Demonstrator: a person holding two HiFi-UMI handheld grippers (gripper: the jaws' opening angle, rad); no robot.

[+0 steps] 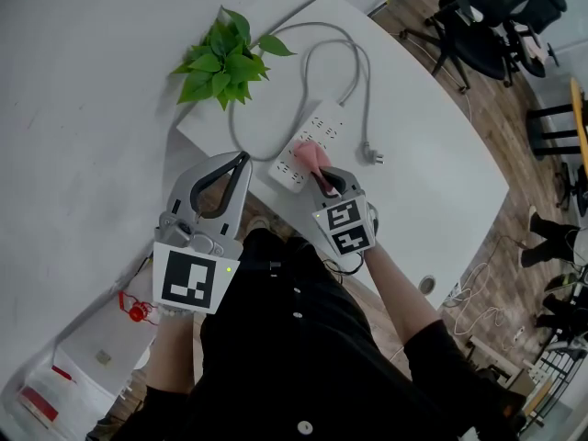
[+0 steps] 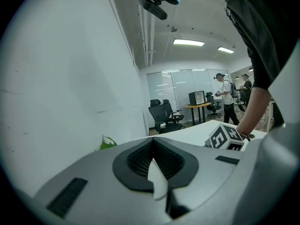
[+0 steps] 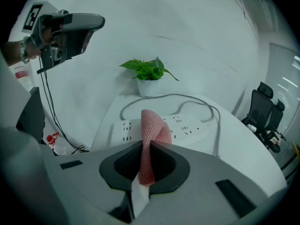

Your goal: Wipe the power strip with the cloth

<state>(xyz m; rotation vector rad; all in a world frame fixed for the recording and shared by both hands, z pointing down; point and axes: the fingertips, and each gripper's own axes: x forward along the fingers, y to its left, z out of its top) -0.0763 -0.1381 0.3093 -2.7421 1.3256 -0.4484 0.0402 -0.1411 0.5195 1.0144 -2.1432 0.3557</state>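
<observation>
A white power strip [image 1: 308,146] lies on the white table, its grey cable [image 1: 354,62] looping behind it. My right gripper [image 1: 323,181] is shut on a pink cloth [image 1: 310,157], which hangs over the strip's near end. In the right gripper view the pink cloth [image 3: 151,139] sticks up from between the jaws, with the power strip [image 3: 178,126] right behind it. My left gripper [image 1: 241,161] is shut and empty, raised left of the strip near the table's edge. In the left gripper view its jaws [image 2: 152,146] meet with nothing between them.
A small potted plant [image 1: 223,58] stands at the table's far left corner; the plant [image 3: 148,75] also shows beyond the strip. The cable's plug [image 1: 372,157] lies right of the strip. Office chairs [image 1: 487,21] stand on the wooden floor beyond the table [image 1: 432,154].
</observation>
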